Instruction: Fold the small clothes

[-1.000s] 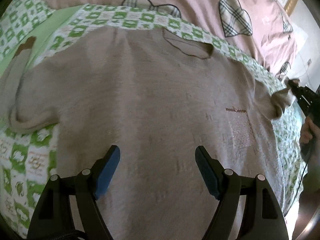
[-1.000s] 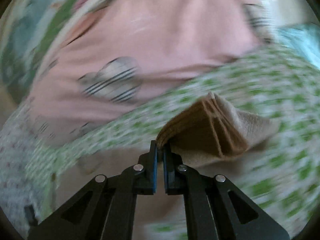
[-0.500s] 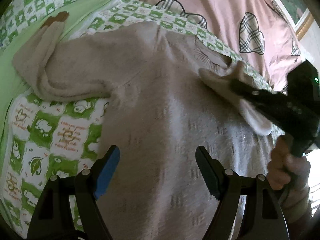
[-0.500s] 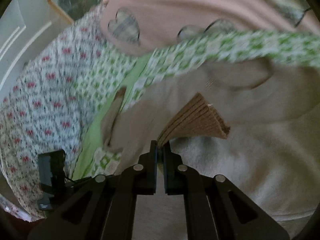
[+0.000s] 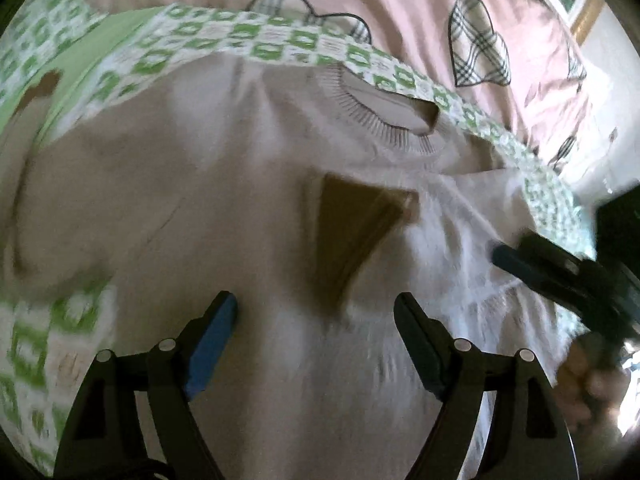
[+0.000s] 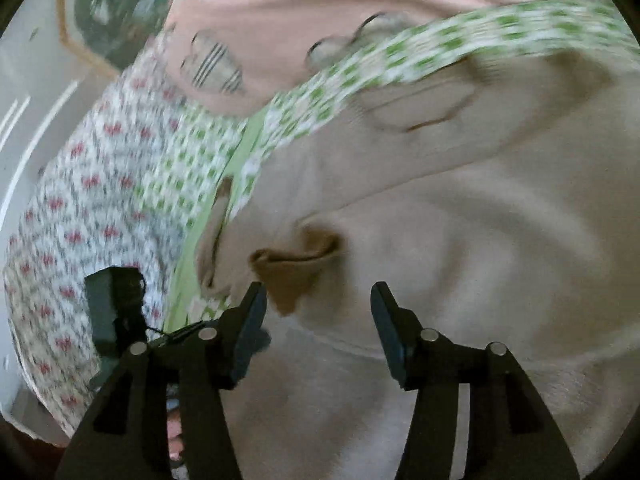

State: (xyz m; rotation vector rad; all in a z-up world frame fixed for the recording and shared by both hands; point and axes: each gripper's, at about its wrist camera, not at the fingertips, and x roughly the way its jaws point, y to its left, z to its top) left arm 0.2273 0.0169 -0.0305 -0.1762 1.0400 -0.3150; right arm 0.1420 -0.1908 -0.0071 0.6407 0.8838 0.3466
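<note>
A beige knit sweater (image 5: 224,208) lies flat on the bed, neck opening (image 5: 384,108) at the far side. Its right sleeve is folded across the chest, and the brown cuff (image 5: 352,220) lies on the body. My left gripper (image 5: 314,332) is open and empty just above the sweater's lower body. My right gripper (image 6: 316,320) is open and empty, just behind the brown cuff (image 6: 292,276). The right gripper also shows at the right of the left wrist view (image 5: 560,276). The other sleeve (image 6: 212,236) lies stretched out to the left.
A green-and-white patterned sheet (image 5: 280,44) lies under the sweater. A pink quilt with plaid hearts (image 5: 400,8) lies beyond it. A floral bedcover (image 6: 80,208) and a framed picture (image 6: 116,4) are at the left of the right wrist view.
My right gripper carried the sleeve across the sweater, opened and let the cuff drop on the chest. My left gripper stayed open above the lower body.
</note>
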